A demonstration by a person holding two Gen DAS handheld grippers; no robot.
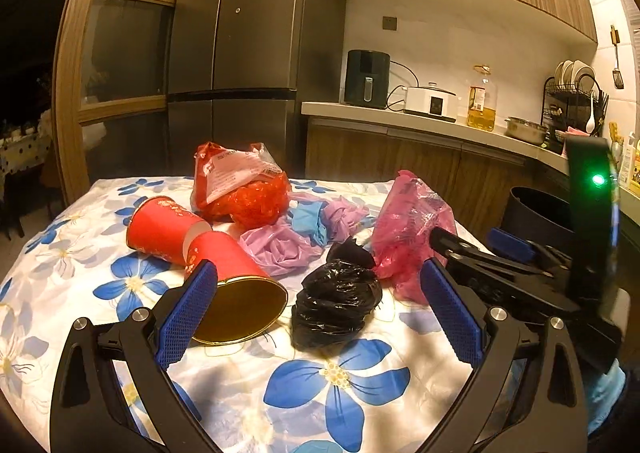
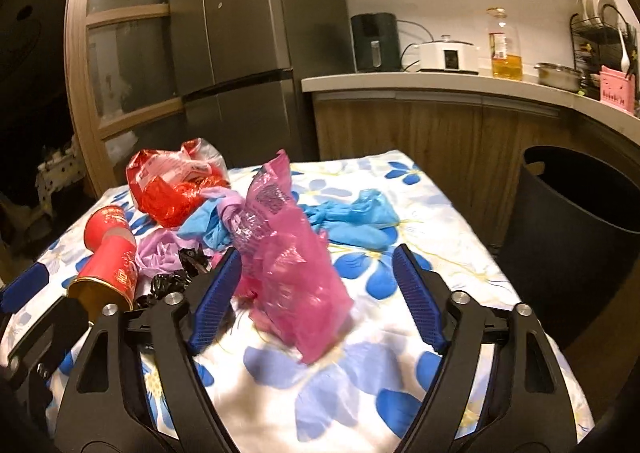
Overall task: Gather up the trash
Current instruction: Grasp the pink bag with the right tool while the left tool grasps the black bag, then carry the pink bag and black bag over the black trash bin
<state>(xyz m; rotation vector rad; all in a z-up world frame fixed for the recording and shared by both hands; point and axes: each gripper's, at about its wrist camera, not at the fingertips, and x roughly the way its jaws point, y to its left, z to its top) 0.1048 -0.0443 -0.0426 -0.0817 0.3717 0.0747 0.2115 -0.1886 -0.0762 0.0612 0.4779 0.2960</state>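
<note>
- Now we straddle the crumpled pink plastic bag with our right gripper, wide open, gripping nothing.
- Beside that bag, our left gripper gapes empty around the balled black plastic bag.

Crumpled pink bag stands upright (translucent) beside black wad.

left gripper: fingers spread | right gripper: fingers spread, tilted down

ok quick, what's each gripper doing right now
left gripper: open, black bag between its jaws, not gripped.
right gripper: open, pink bag between its jaws, not gripped.
</note>
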